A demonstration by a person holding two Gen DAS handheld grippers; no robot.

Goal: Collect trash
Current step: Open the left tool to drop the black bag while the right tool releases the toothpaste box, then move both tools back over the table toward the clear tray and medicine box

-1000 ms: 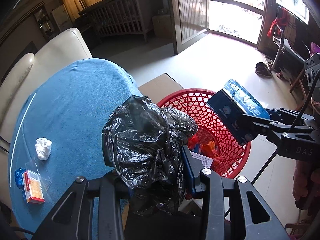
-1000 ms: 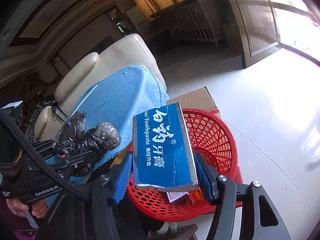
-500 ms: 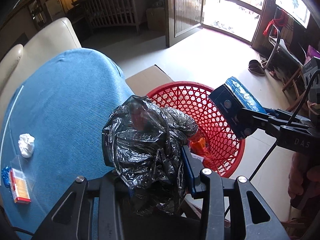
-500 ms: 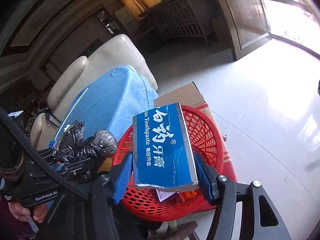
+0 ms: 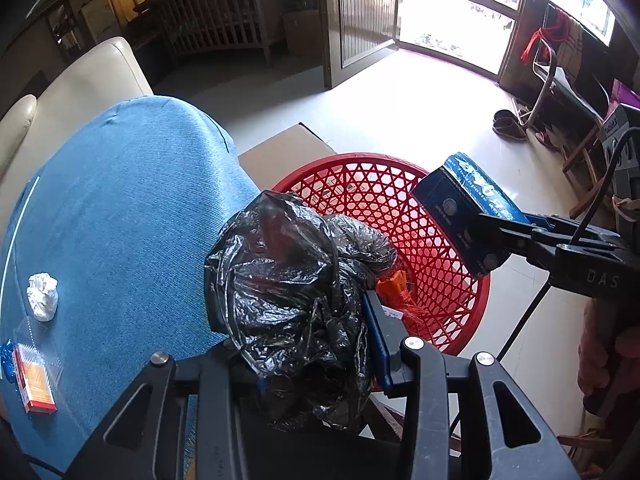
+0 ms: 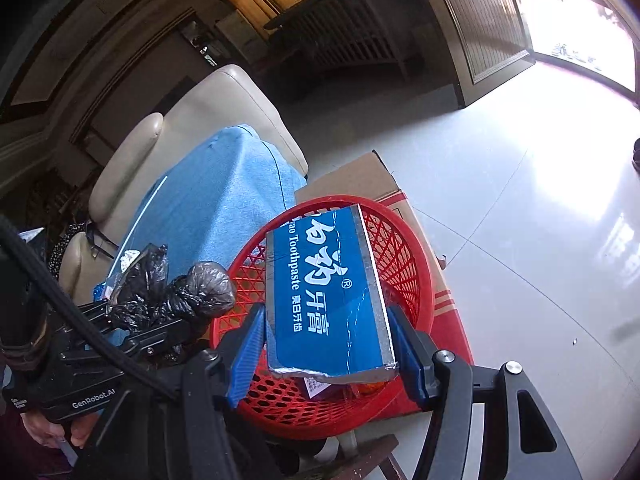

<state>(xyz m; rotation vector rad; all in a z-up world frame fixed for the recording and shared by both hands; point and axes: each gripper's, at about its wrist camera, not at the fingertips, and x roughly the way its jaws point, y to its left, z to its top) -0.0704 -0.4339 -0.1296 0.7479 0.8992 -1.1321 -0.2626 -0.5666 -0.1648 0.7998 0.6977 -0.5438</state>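
Note:
My left gripper (image 5: 308, 332) is shut on a crumpled black plastic bag (image 5: 296, 288), held at the near rim of the red mesh basket (image 5: 440, 280). My right gripper (image 6: 328, 344) is shut on a blue toothpaste box (image 6: 328, 292), held over the red basket (image 6: 412, 264). The box (image 5: 464, 216) and right gripper also show in the left wrist view, above the basket's right side. The bag (image 6: 172, 292) and left gripper show at left in the right wrist view. Orange and white trash (image 5: 394, 288) lies inside the basket.
A blue cloth-covered table (image 5: 120, 216) at left holds a crumpled white tissue (image 5: 42, 296) and a small orange-red box in clear wrap (image 5: 34, 376). A cardboard box (image 5: 280, 152) sits behind the basket. A cream sofa (image 5: 80, 80) stands beyond. Shoes (image 5: 508, 126) lie on the tiled floor.
Both grippers have moved further over the red basket with their loads. The table items have slid left in the left wrist view. Both grips are unchanged.

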